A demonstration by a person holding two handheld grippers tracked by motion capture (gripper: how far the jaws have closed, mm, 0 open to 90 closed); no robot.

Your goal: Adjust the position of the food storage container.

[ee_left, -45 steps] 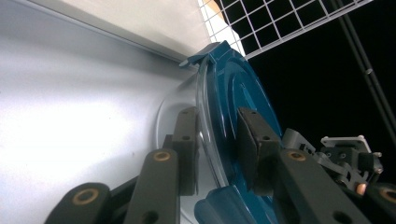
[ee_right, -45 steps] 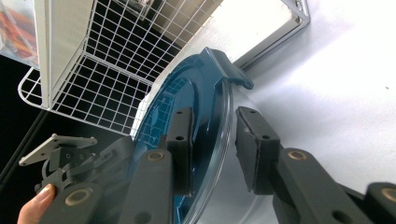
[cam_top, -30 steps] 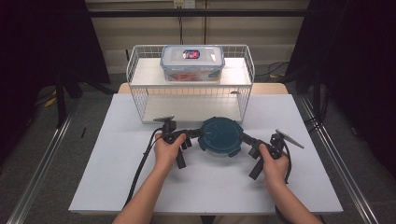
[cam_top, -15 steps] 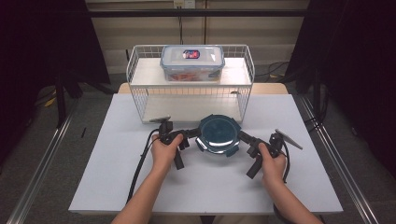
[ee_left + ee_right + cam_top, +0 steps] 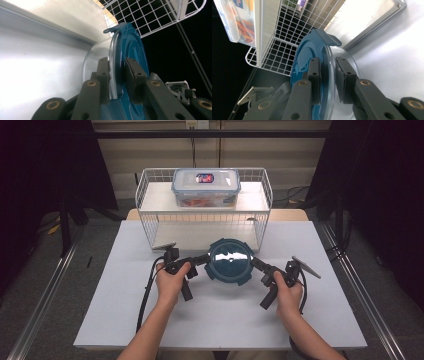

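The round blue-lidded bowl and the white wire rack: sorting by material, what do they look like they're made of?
Round blue-lidded bowl: the body looks like clear glass or hard plastic, see-through with a glossy edge; the lid is likely moulded plastic, judging by its sheen and tabs. White wire rack: apparently coated metal wire, a thin welded grid with a uniform white finish.

White wire rack (image 5: pixel 150 227) at far side of desk (image 5: pixel 115 310), w/ white shelf board inside. Clear plastic box (image 5: pixel 205 187) w/ snap lid on top shelf, red/orange contents, label on lid. Dark curtains both sides. Grey floor around.
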